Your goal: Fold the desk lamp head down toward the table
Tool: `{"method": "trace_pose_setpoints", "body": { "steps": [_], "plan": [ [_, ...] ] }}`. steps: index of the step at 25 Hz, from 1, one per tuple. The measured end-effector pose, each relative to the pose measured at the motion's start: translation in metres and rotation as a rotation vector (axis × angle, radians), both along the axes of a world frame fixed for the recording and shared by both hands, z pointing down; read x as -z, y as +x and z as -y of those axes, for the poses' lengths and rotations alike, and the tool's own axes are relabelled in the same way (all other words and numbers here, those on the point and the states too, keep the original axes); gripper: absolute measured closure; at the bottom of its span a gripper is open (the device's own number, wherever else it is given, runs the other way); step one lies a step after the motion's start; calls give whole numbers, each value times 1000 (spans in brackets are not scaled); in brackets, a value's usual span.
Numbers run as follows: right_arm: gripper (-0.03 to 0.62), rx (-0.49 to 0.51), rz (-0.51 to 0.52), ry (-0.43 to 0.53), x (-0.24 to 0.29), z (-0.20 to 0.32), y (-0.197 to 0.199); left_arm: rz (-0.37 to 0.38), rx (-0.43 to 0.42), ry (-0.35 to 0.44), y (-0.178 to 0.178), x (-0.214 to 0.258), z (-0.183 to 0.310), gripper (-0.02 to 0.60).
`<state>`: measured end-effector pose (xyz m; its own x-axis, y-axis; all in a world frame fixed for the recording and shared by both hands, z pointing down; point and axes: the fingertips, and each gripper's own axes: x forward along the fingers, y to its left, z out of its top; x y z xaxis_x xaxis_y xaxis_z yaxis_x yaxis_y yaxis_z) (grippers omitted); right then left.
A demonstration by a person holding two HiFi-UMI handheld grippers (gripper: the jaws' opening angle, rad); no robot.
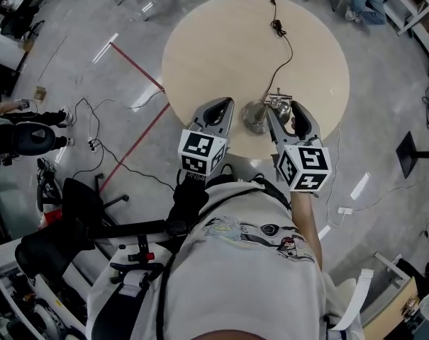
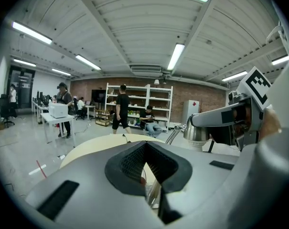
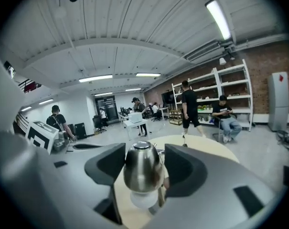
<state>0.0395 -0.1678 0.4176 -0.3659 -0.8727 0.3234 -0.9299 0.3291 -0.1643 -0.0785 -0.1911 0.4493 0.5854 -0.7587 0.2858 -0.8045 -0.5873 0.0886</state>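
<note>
The chrome desk lamp stands near the front edge of the round wooden table (image 1: pixel 221 48). Its round base (image 1: pixel 255 117) lies between my two grippers. In the right gripper view the bell-shaped chrome lamp head (image 3: pixel 142 168) sits between the dark pads with a small gap on each side. My right gripper (image 1: pixel 286 112) is open around that head. My left gripper (image 1: pixel 225 108) hovers over the table edge just left of the base, its jaws together and nothing seen held. In the left gripper view its tips (image 2: pixel 144 147) meet, and the lamp head (image 2: pixel 197 130) shows to the right.
The lamp's black cable (image 1: pixel 281 55) runs across the table to its far side. A red tape line (image 1: pixel 136 66) crosses the floor at left, with a black office chair (image 1: pixel 72 211) close by. People, a white desk (image 2: pixel 58 116) and shelves (image 2: pixel 139 104) stand beyond the table.
</note>
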Motion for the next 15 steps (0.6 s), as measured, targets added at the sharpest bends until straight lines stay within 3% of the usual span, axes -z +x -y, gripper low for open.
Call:
{"method": "trace_pose_setpoints", "body": {
  "steps": [15],
  "plan": [
    [344,32,-24,-20,-5,-3,-9,8,9,-15,-4,-6,-3,580]
  ]
}}
